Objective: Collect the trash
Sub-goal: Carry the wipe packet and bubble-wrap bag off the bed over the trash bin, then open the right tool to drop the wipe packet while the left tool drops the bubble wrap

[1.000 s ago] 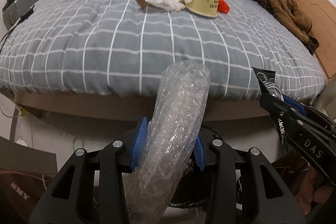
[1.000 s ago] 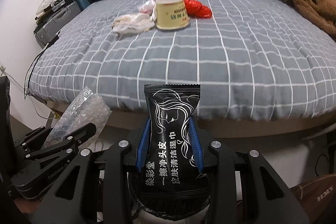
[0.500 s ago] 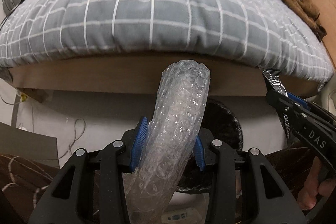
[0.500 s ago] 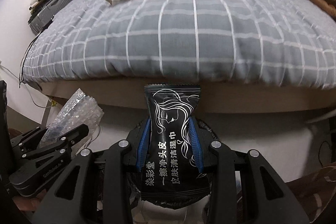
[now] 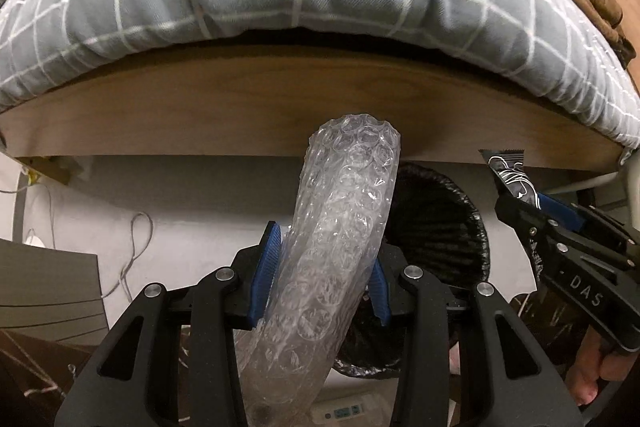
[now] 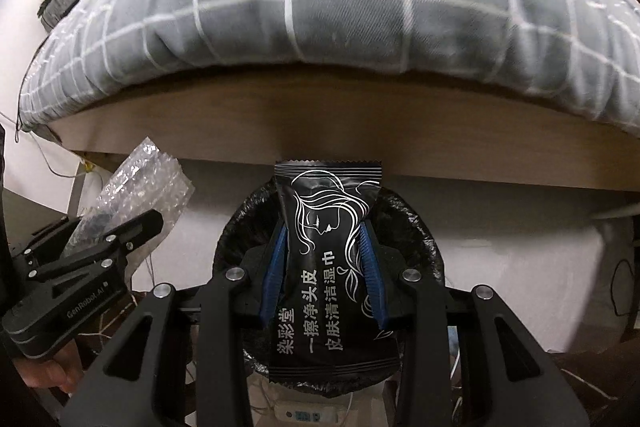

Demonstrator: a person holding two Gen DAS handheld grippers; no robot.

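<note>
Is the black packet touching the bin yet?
Cannot tell. In the right wrist view the packet, clamped in the right gripper, overlaps the black-lined bin behind it, so no gap or contact shows.

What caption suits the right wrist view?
Right tool grips a black wipe packet above the black-lined trash bin beside the bed.

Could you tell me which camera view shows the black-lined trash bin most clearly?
The right wrist view: the trash bin sits centred, its round rim visible on both sides of the held black sachet. In the left wrist view, the bubble wrap hides its left half.
</note>
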